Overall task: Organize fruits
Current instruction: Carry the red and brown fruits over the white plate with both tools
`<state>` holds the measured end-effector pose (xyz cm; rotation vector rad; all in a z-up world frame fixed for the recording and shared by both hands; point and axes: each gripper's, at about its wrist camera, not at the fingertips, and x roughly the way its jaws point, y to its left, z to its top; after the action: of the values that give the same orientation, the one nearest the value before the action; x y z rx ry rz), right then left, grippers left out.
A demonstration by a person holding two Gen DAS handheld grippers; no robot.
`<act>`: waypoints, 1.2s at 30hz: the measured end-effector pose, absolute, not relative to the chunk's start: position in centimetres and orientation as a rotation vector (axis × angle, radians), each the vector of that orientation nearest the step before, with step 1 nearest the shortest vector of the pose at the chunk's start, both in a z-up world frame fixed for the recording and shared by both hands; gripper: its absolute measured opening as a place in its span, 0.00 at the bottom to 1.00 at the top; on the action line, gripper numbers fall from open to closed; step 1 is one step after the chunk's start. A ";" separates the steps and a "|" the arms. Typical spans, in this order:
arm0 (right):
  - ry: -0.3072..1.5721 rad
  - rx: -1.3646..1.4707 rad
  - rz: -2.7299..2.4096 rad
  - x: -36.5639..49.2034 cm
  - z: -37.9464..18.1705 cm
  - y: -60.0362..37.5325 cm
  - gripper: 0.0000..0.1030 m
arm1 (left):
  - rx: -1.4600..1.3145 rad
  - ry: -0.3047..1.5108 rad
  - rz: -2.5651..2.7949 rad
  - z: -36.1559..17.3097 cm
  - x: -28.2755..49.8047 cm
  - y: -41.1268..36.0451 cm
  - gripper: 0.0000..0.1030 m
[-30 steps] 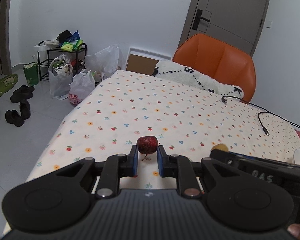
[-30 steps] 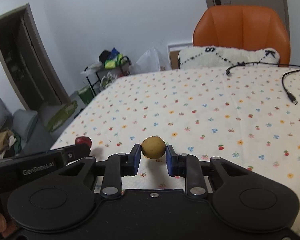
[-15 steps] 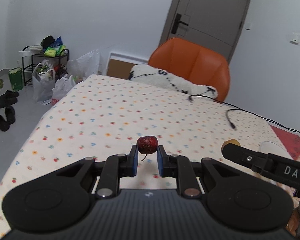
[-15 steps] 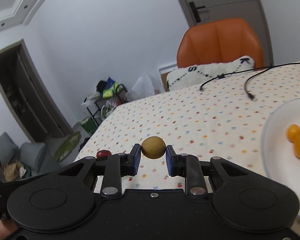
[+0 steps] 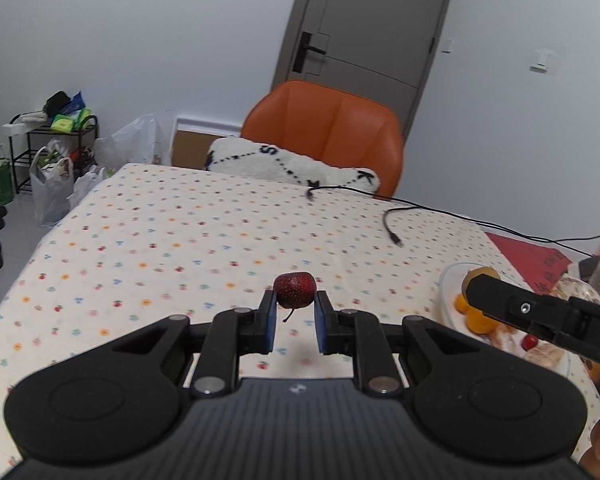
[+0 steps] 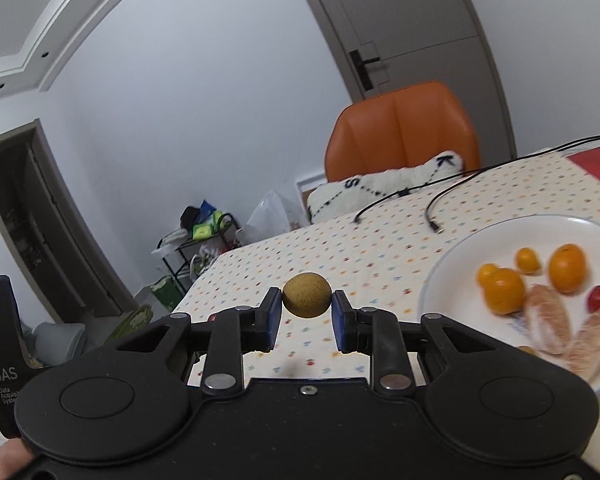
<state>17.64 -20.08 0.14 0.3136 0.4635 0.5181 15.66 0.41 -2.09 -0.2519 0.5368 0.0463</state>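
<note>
My left gripper (image 5: 295, 307) is shut on a small dark red fruit (image 5: 295, 289) with a stem, held above the flower-print tablecloth (image 5: 188, 240). My right gripper (image 6: 306, 309) is shut on a round yellow-brown fruit (image 6: 307, 294). A white plate (image 6: 452, 264) lies at the right, just beyond and right of the right gripper. It holds several orange citrus fruits (image 6: 502, 290), peeled pale segments (image 6: 548, 322) and a small red fruit (image 6: 597, 298). In the left wrist view the plate (image 5: 450, 280) shows at the right, partly hidden by the right gripper's body (image 5: 540, 314).
An orange chair (image 5: 328, 128) with a white fluffy cushion (image 5: 288, 166) stands at the table's far edge. Black cables (image 5: 392, 224) trail over the far right of the cloth. A red mat (image 5: 528, 254) lies far right. A rack and bags (image 5: 52, 168) stand on the floor at left.
Both grippers have swung to the right with their fruits held. The plate has come into fuller view beside the right gripper, and the chair and door now sit nearer the centre.
</note>
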 end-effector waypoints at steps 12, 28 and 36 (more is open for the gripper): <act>0.436 0.341 0.451 16.4 -0.3 -24.9 0.24 | -0.221 0.547 -0.022 -2.2 15.7 -4.3 0.17; 0.421 0.396 0.367 16.3 -1.6 -30.9 0.24 | -0.178 0.569 -0.093 -2.7 17.1 -9.5 0.17; 0.423 0.422 0.318 17.1 -2.4 -33.3 0.24 | -0.165 0.574 -0.128 -2.9 18.2 -11.4 0.17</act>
<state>17.11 -33.27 -2.44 0.4218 0.4233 0.3182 18.21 -11.38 -2.85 -0.1654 0.5740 -0.1278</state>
